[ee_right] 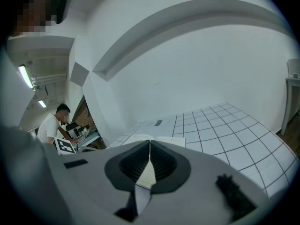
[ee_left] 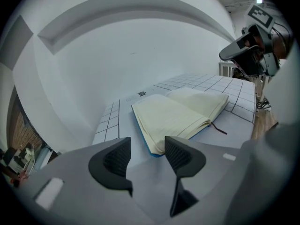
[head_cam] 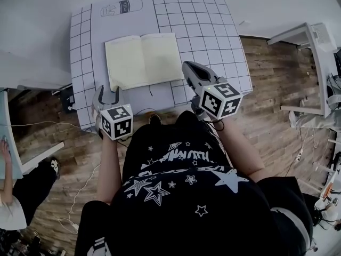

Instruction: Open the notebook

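The notebook (head_cam: pixel 144 60) lies open and flat on the grid-marked table (head_cam: pixel 213 31), cream pages up, with a blue cover edge and a ribbon marker showing in the left gripper view (ee_left: pixel 178 114). My left gripper (head_cam: pixel 108 94) hovers just off the notebook's near left corner, open with nothing between its jaws (ee_left: pixel 147 156). My right gripper (head_cam: pixel 187 67) sits beside the notebook's near right edge. Its jaws are shut together, empty (ee_right: pixel 150 146). A strip of the pages (ee_right: pixel 169 141) shows beyond them.
A printed bottle outline (head_cam: pixel 121 7) marks the far left of the table. A white desk frame (head_cam: pixel 309 41) stands to the right over the wood floor. Another person (head_cam: pixel 5 159) sits at a desk on the left. Cables trail on the floor (head_cam: pixel 80 185).
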`<state>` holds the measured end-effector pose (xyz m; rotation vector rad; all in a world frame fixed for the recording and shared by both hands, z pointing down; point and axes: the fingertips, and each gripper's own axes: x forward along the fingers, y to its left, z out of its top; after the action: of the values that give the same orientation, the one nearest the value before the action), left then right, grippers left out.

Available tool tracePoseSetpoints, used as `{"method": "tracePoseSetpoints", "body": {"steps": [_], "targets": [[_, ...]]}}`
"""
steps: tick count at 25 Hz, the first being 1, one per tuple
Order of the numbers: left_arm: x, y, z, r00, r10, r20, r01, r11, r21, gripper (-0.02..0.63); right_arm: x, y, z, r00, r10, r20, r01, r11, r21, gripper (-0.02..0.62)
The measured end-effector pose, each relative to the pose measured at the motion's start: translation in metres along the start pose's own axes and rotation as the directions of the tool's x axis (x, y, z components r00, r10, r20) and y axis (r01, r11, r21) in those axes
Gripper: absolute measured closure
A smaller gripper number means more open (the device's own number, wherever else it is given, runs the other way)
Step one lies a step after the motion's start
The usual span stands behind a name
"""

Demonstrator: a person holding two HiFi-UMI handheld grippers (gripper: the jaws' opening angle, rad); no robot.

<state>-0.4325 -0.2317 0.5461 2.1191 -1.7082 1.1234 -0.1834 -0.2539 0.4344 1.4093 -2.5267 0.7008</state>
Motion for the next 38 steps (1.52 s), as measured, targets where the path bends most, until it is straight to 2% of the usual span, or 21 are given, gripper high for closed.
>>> {"method": "tracePoseSetpoints", "body": {"steps": [7, 11, 16, 19, 24, 31, 36, 38], "targets": [[-0.016, 0.014, 0.005, 0.999, -0.001, 0.038, 0.002, 0.999, -0.052, 0.384, -0.004, 0.002, -0.002, 1.0, -0.004, 0.004, 0.004, 1.0, 0.001, 0.58], [-0.03, 0.015, 0.019, 0.994, 0.0, 0.108, 0.011, 0.995, -0.095, 0.4, -0.007, 0.0, -0.005, 1.0, -0.003, -0.003, 0.003, 1.0, -0.002, 0.58], [-0.054, 0.019, 0.043, 0.978, 0.059, 0.201, -0.038, 0.994, -0.106, 0.411, -0.009, -0.004, -0.003, 1.0, 0.013, -0.007, -0.013, 1.0, -0.011, 0.579], [-0.067, 0.015, 0.053, 0.971, 0.073, 0.226, -0.046, 0.992, -0.119, 0.437, -0.011, -0.007, 0.001, 0.999, 0.034, -0.01, -0.034, 0.999, -0.021, 0.58], [-0.07, -0.012, 0.061, 0.973, 0.075, 0.219, -0.047, 0.99, -0.129, 0.44, -0.017, -0.019, 0.005, 0.997, 0.08, -0.016, -0.08, 0.996, -0.031, 0.58], [-0.082, -0.061, 0.089, 0.966, 0.105, 0.237, -0.048, 0.971, -0.234, 0.482, -0.039, -0.055, 0.021, 0.987, 0.161, -0.023, -0.162, 0.985, -0.054, 0.579], [-0.083, -0.102, 0.111, 0.962, 0.13, 0.241, -0.044, 0.943, -0.33, 0.53, -0.065, -0.091, 0.032, 0.977, 0.213, 0.01, -0.213, 0.977, 0.031, 0.58], [-0.086, -0.119, 0.116, 0.961, 0.143, 0.235, -0.057, 0.938, -0.341, 0.546, -0.074, -0.098, 0.031, 0.974, 0.225, 0.003, -0.225, 0.974, -0.006, 0.58]]}}
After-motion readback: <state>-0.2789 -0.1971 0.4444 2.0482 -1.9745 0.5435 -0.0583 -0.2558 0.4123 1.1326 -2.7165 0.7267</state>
